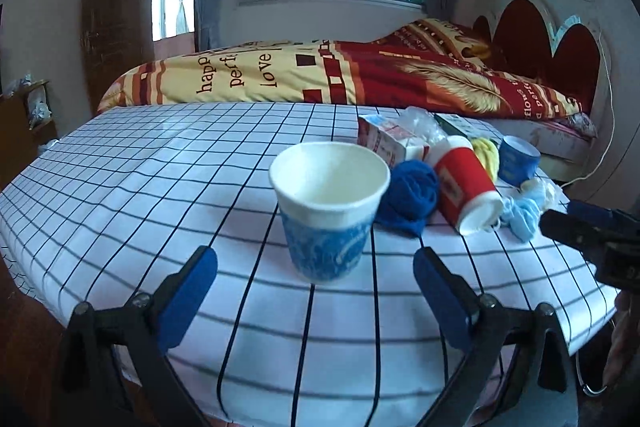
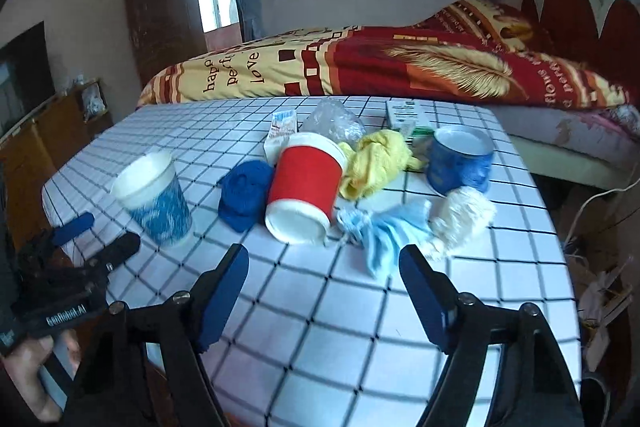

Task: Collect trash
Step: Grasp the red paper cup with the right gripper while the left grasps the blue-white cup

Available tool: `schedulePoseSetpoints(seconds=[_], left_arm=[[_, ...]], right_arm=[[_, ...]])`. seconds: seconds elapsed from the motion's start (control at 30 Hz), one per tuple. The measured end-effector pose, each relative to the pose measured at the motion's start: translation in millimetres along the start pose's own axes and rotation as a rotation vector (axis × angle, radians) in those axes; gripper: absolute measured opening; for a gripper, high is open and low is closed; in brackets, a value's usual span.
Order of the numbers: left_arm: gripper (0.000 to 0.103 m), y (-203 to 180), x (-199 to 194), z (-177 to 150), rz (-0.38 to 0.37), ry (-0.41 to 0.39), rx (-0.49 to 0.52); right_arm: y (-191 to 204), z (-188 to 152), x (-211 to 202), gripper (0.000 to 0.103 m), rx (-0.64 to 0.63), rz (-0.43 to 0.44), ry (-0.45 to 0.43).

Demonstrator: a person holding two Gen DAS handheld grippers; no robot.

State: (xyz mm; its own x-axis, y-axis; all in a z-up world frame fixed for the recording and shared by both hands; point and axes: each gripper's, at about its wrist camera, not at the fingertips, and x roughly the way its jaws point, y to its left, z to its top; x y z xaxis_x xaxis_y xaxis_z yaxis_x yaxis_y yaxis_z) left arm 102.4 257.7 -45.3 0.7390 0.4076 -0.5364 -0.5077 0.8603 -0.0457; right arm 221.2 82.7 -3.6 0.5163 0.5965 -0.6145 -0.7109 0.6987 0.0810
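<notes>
While our left tool gapes before the upright blue cup on the tabletop, our right tool hangs released, facing the toppled red cup right of that blue cup.

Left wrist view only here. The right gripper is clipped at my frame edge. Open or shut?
Observer: Open. The right gripper has its fingers spread with nothing between them, just short of the light-blue mask.
Operator: What's hidden behind the red cup?
Observer: A bunched yellow cloth, lying between the red cup and the small blue cup.
Operator: Anything near that blue cup?
Observer: A white fluffy wad lies in front of it, next to the mask.
</notes>
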Motion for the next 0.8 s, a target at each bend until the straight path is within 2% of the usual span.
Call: schedulePoseSetpoints(seconds=[0.07,0.13,0.2,0.33,0.47,0.5,0.57,0.8], left_arm=[[0.099,1,8,2,-0.002,0.002,-0.008],[0.096,3,16,3,-0.008,0.014,-0.016],[0.095,4,23,2,-0.013,0.031,-0.018],[0.094,6,32,2,-0.016,0.050,-0.022],[0.090,6,37,6,-0.026,0.051,-0.023],[0.086,7,39,7,-0.034,0.056,-0.026],[0.060,8,43,8,-0.078,0.076,-0.028],[0.058,4,27,11,-0.096,0.052,-0.012]], right_arm=[[6,8,14,0.077,-0.010,0.013,0.010],[12,16,26,0.071,-0.024,0.025,0.021],[18,22,40,0.071,-0.038,0.024,0.037],[25,27,70,0.069,-0.060,-0.027,0.090],[26,28,89,0.060,-0.070,-0.042,0.120],[25,29,91,0.060,-0.071,-0.042,0.119],[26,29,92,0.058,-0.076,-0.042,0.115],[23,31,70,0.056,-0.069,-0.024,0.043]])
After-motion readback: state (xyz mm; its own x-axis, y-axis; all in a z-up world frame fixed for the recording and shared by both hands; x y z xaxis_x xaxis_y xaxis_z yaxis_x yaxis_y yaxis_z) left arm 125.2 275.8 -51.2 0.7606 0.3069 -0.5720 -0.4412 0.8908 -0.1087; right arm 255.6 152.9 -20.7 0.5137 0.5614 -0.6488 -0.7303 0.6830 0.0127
